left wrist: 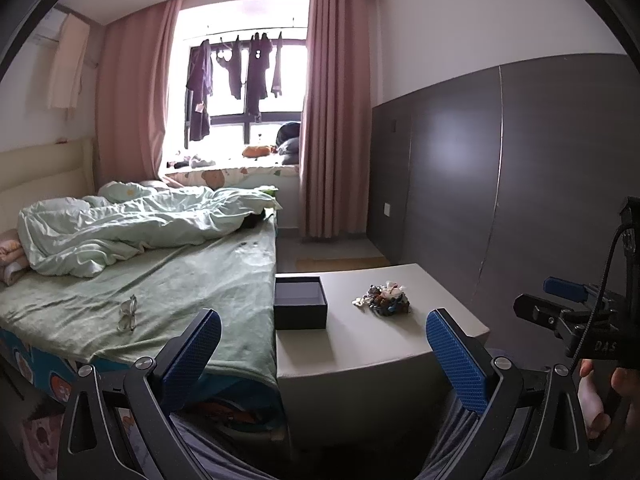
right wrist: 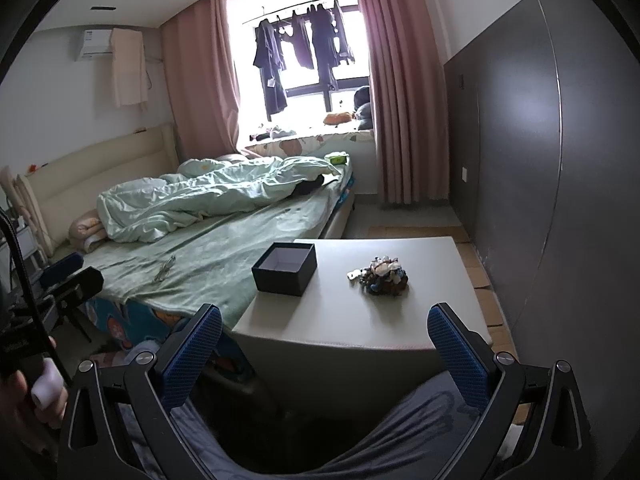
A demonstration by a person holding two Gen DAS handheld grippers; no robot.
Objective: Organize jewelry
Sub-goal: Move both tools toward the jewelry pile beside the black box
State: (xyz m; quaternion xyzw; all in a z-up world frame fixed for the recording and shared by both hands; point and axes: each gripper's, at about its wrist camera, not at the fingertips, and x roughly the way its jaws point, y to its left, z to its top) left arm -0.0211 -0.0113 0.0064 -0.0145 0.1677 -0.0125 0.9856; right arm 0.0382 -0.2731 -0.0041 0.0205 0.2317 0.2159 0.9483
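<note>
A tangled pile of jewelry lies on a small white table, right of centre; it also shows in the right wrist view. An open, empty dark box stands at the table's left edge by the bed, and shows in the right wrist view too. My left gripper is open and empty, held short of the table's near edge. My right gripper is open and empty, also short of the table. The right gripper also appears at the right edge of the left wrist view.
A bed with a green sheet and rumpled duvet runs along the table's left side; eyeglasses lie on it. A grey panelled wall stands to the right. Pink curtains and a window are at the back. My legs are below the grippers.
</note>
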